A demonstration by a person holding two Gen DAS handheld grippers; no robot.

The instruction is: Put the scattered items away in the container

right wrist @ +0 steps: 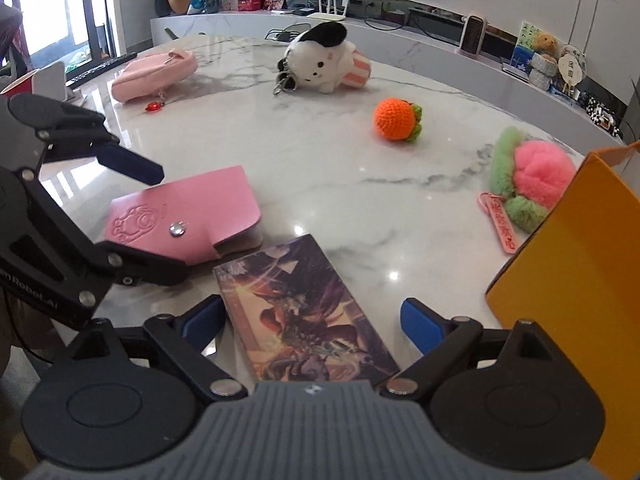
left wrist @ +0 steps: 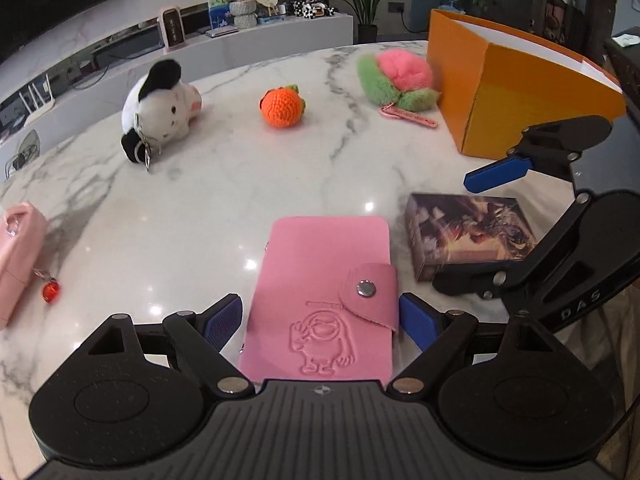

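A pink card wallet with a snap flap lies flat on the marble table. My left gripper straddles it, open, with the blue pads close beside its long edges. To the wallet's right lies a dark illustrated box. My right gripper is open around this box, its left pad near one edge and a gap showing at the right pad. The orange container stands open-topped at the right, also seen as the orange container at the far right of the left wrist view.
Scattered farther back are a black-and-white plush with a keyring, a crocheted orange, a pink-and-green fluffy toy with a pink tag, and a pink pouch at the left edge. A low cabinet runs behind the table.
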